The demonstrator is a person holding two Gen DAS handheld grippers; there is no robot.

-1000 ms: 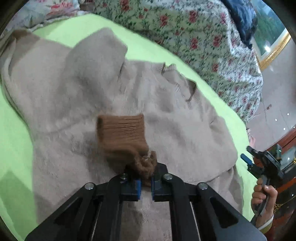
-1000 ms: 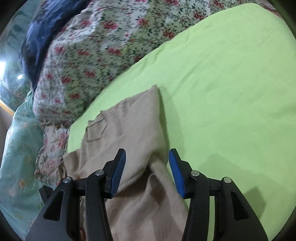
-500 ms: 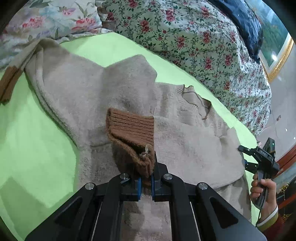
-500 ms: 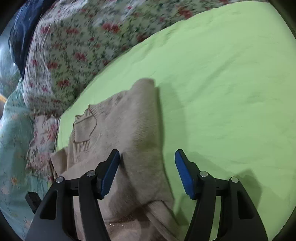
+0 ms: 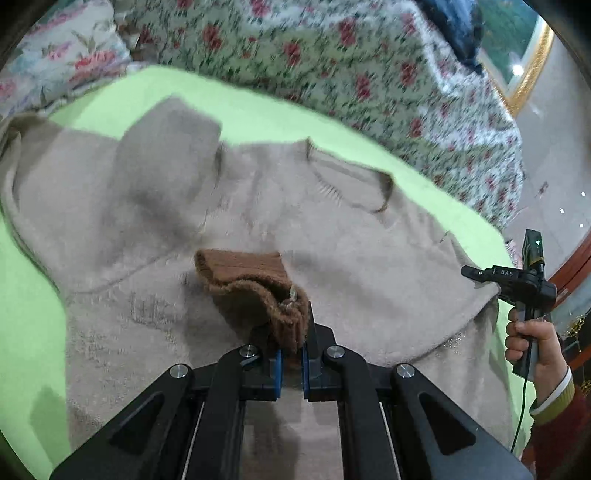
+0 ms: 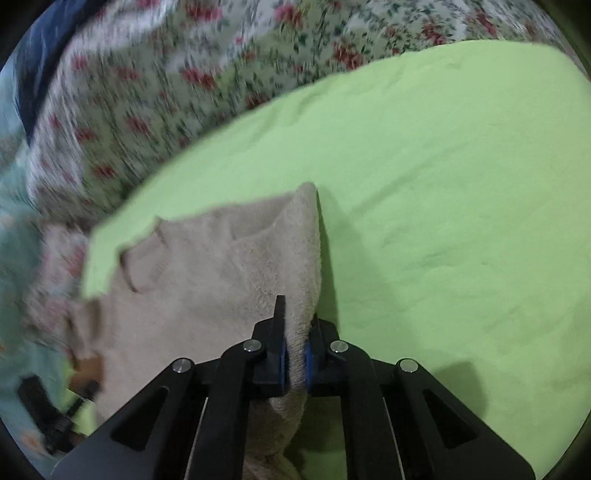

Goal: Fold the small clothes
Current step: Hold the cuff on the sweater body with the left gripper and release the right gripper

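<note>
A beige knit sweater (image 5: 332,240) lies spread on the green sheet (image 5: 29,295). My left gripper (image 5: 291,360) is shut on the brown ribbed cuff (image 5: 258,284) of a sleeve, held over the sweater's middle. My right gripper (image 6: 293,363) is shut on the sweater's right edge (image 6: 295,280), at the side by the sheet. The right gripper also shows in the left wrist view (image 5: 480,273), held in a hand at the sweater's right side. The neckline (image 5: 351,184) points toward the floral quilt.
A floral quilt (image 5: 351,74) is bunched along the far side of the sheet, with a dark blue cloth (image 5: 454,29) on it. A floral pillow (image 5: 66,59) lies at the far left. Green sheet (image 6: 461,221) spreads to the right of the sweater.
My right gripper has closed on the sweater's right edge; it was open around it before. My left gripper still holds the brown cuff and has shifted slightly over the sweater.
</note>
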